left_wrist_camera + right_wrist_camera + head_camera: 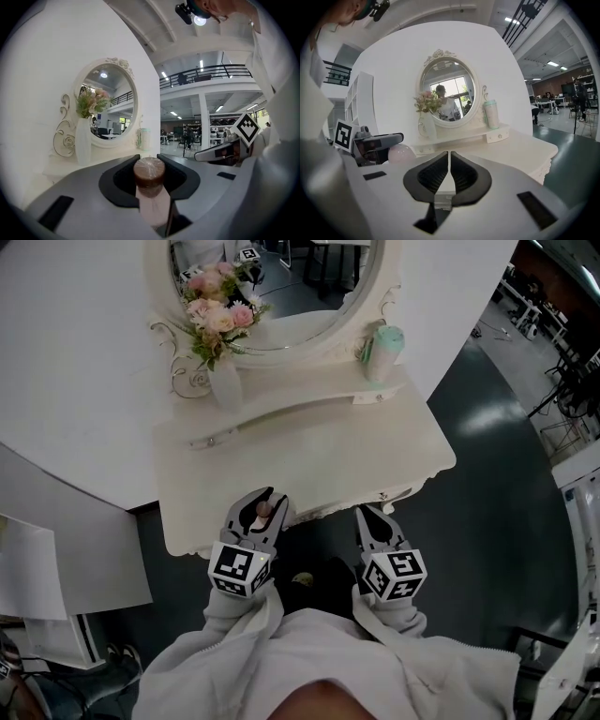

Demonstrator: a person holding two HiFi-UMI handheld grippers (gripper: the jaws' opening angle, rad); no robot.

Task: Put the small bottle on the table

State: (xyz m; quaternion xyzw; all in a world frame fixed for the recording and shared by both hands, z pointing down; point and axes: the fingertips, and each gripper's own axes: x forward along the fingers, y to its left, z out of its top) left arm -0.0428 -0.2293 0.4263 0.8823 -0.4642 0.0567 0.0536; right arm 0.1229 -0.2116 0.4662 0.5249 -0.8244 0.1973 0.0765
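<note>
While left gripper (264,502) clamps 1 small bottle (150,174), right gripper (449,161) closed empty, 1 table (375,457), 1 vase (226,386)

The small bottle (151,192) (its base) is hidden.

A flower vase (225,385) and a pale green tumbler (384,351) flank an oval white-framed mirror (309,296).

Head view dim; gripper views fisheye w/ dark corners; ceiling lights (512,20) glare.
</note>
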